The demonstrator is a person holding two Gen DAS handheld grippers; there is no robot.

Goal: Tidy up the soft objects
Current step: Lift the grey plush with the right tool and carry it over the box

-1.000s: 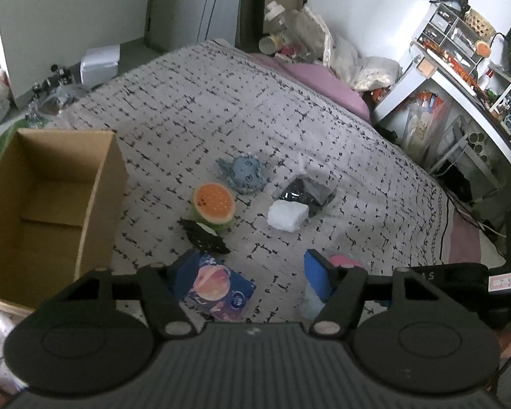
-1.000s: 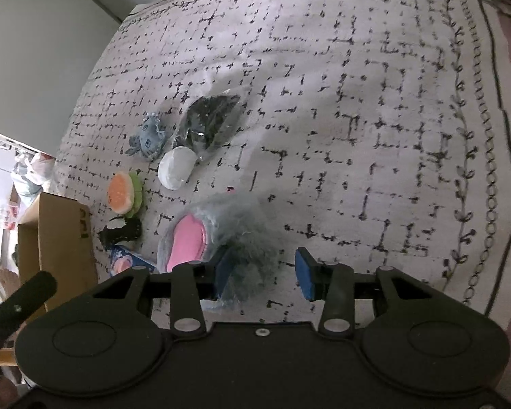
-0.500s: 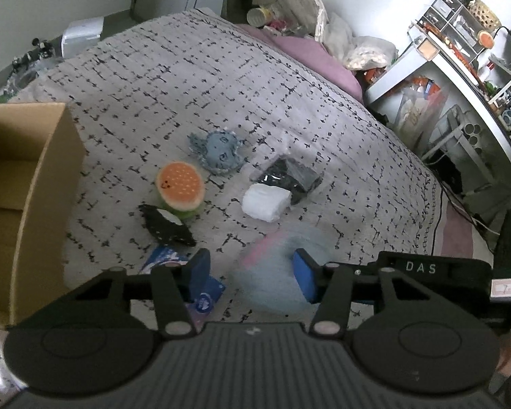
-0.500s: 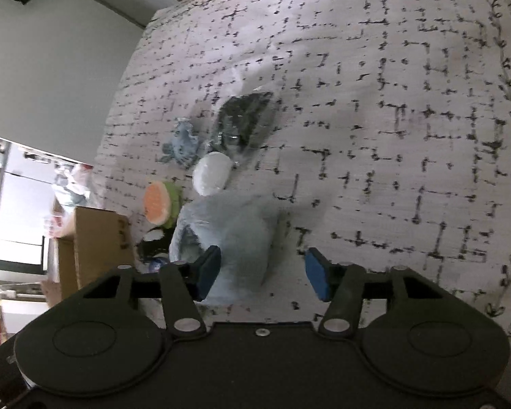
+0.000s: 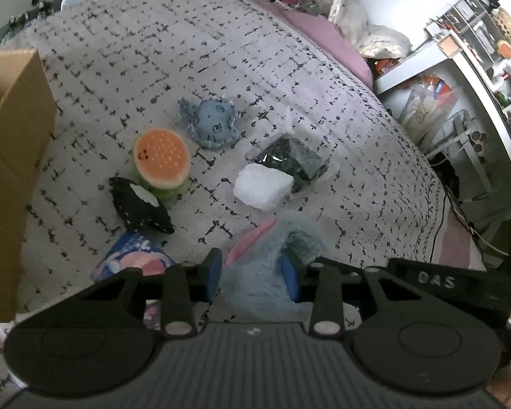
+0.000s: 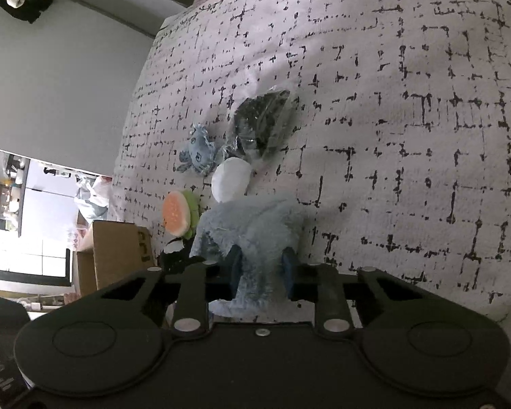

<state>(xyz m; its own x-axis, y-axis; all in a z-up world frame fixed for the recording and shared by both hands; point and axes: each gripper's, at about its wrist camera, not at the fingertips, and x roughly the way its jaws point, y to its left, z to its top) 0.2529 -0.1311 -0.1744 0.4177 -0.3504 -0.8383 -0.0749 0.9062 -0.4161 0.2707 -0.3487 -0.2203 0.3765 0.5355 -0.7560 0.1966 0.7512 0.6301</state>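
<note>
Bedspread (image 5: 126, 54) clutter crowds the blue plush (image 5: 259, 272), both grippers' fingers (image 5: 212, 274) clamping it.

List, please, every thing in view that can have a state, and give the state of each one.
left gripper: shut on the fluffy blue plush.
right gripper: shut on the same plush.
fluffy blue plush: squeezed by both grippers.
cardboard box: open at the top; contents hidden.
watermelon plush: lying on the bed, loose.
denim plush: lying flat, loose.
white pad: resting against the dark packet.
dark packet: in clear wrap.
</note>
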